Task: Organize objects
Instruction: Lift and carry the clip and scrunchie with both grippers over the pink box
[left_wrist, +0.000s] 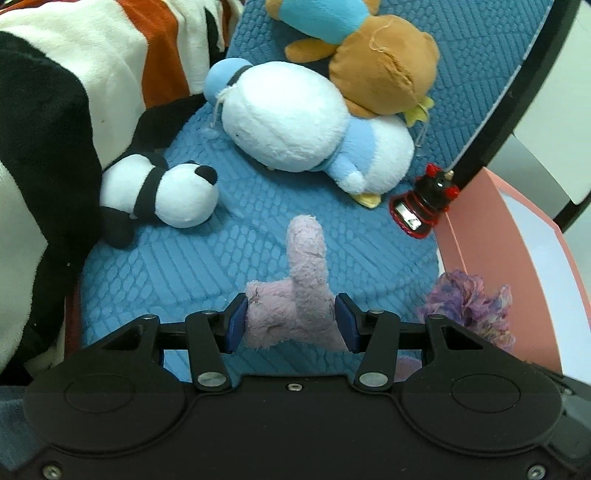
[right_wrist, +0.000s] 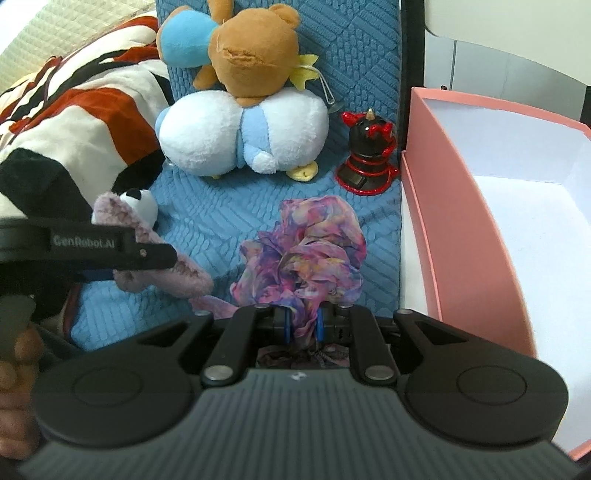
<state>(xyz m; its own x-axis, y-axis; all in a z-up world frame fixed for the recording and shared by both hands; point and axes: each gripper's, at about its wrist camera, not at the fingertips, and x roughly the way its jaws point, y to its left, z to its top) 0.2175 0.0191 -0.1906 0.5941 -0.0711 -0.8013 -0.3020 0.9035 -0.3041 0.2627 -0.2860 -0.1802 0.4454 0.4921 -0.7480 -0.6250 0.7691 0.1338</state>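
Plush toys and a scarf are what I am sorting on the blue quilted cushion (left_wrist: 207, 266). From my left wrist camera, the left gripper (left_wrist: 291, 321) is clamped on a pale pink plush piece (left_wrist: 306, 280), its blue pads pressing both sides while one fuzzy limb sticks up toward twelve o'clock. At ten o'clock lies a small panda (left_wrist: 173, 199), just beside a black, white and orange blanket (left_wrist: 74, 92). At twelve o'clock a white and blue plush (left_wrist: 291, 118) lies with a brown bear (left_wrist: 384, 70) resting on it. At two o'clock stands a black and red figurine (left_wrist: 424, 203), near the pink box (left_wrist: 476, 251). From my right wrist camera, the right gripper (right_wrist: 303, 325) pinches the gathered end of a purple and pink scarf (right_wrist: 303, 251), which billows up over the cushion toward twelve o'clock. The box sits at three o'clock, its white inside visible, just beside the cushion's edge. At nine o'clock I see the left gripper carrying the pink plush.
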